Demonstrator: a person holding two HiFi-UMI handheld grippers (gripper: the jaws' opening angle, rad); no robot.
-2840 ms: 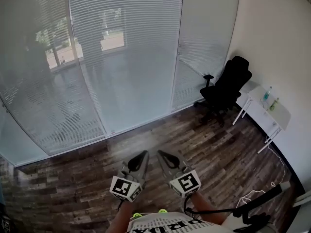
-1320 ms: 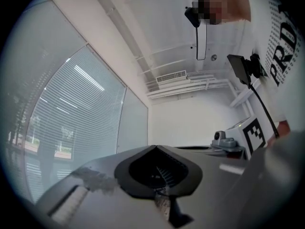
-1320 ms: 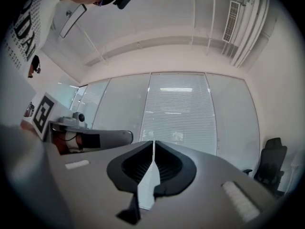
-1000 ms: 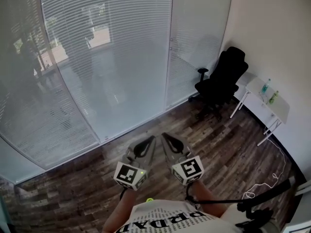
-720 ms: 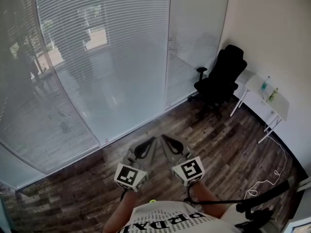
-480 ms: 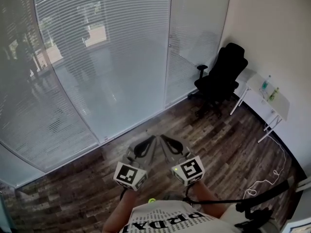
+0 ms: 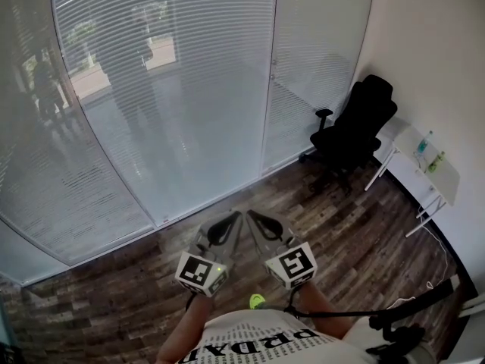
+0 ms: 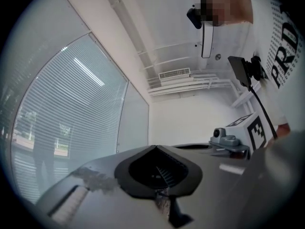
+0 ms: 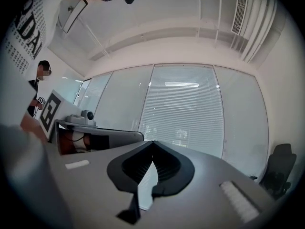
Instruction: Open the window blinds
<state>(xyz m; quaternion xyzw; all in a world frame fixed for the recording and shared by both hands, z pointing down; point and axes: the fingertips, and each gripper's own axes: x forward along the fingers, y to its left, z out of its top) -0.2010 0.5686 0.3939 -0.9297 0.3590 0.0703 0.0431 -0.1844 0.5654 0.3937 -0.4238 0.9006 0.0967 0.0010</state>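
I held both tongs low over the wood floor, the left gripper and right gripper side by side, each closed tight on nothing. The blinds hung shut straight ahead, well apart from both. Their slats looked thin, light and easily bent. I judged a cord or wand the safer hold, though none showed.

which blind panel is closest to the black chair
The narrow rightmost panel, next to the white wall. The chair stands by its lower corner; the wide middle panel and the left panel lie farther away.
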